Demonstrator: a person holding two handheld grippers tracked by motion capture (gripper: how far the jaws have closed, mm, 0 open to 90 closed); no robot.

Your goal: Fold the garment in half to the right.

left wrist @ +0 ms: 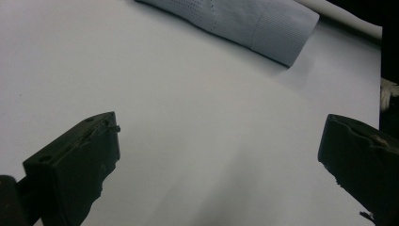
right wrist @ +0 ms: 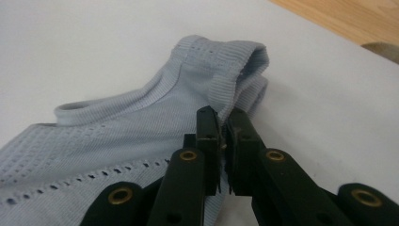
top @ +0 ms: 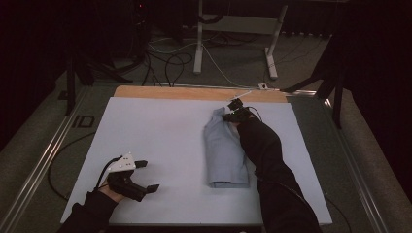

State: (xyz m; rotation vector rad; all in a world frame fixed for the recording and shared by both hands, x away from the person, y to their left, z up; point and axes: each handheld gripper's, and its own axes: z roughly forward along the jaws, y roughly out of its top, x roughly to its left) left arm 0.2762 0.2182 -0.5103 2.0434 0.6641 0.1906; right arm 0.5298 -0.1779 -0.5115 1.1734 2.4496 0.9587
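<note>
A folded light blue knit garment (top: 225,150) lies on the white sheet (top: 160,131), right of centre, long side running away from me. My right gripper (top: 232,114) is at its far end, jaws pressed together on the ribbed edge of the garment (right wrist: 117,141); in the right gripper view (right wrist: 226,123) the fabric is pinched between the pads and lifted slightly. My left gripper (top: 148,175) rests at the sheet's near left, open, with nothing between its fingers. In the left gripper view (left wrist: 221,141) the garment's ribbed end (left wrist: 244,23) lies well beyond the jaws.
A strip of wooden tabletop (top: 194,92) shows past the sheet's far edge. Metal rails run along both sides of the table. Cables and desk legs (top: 198,43) are on the floor behind.
</note>
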